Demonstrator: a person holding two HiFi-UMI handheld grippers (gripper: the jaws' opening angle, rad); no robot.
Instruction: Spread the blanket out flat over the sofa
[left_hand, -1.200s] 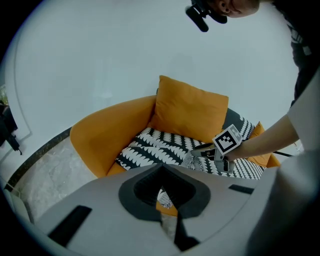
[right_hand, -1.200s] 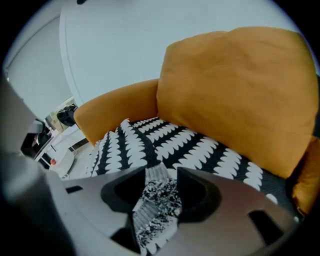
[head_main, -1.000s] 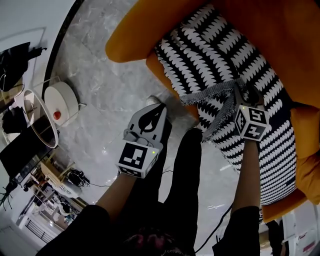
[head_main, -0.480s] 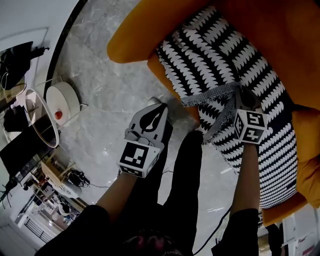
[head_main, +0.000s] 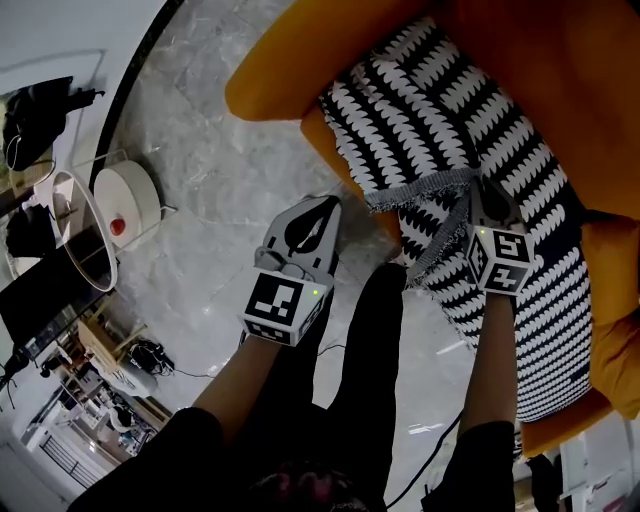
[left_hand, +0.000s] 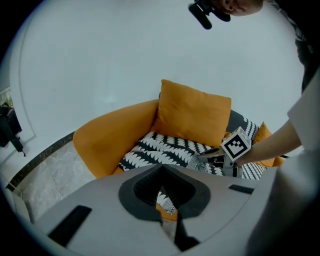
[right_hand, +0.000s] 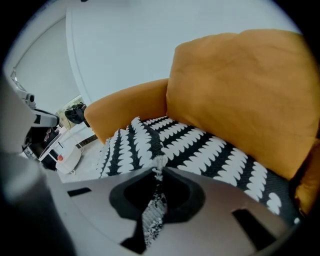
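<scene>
Setting: seen steeply from above, a pale grey marble floor (head_main: 200, 180) lies beside a mustard-orange fabric sofa (head_main: 570, 90), which fills the head view from 12 to 4 o'clock.
Blanket: a black-and-white scallop-patterned woven blanket (head_main: 420, 120) lies on the sofa seat, running from 1 o'clock down to 4 o'clock. It is rumpled rather than flat. Its grey fringed hem (head_main: 415, 190) is folded back across it near the front of the seat.
Right gripper: the grey two-jaw right gripper (head_main: 480, 200), at 3 o'clock from centre, points down onto the blanket. Its jaws have just been closing and now pinch a strip of the fringed hem, which runs up between them in the right gripper view.
Left gripper: the grey two-jaw left gripper (head_main: 322, 208), near centre, hovers over the floor just beside the sofa's front edge and apart from the blanket. Its jaws are together with nothing between them.
Cushion: a square orange cushion (left_hand: 195, 112) leans upright against the sofa back, behind the blanket.
Person: legs in black trousers (head_main: 365, 350) stand at 6 o'clock, close to the sofa front.
Elsewhere: a round white appliance with a red button (head_main: 125, 203) sits on the floor at 9 o'clock, well apart from the sofa.
</scene>
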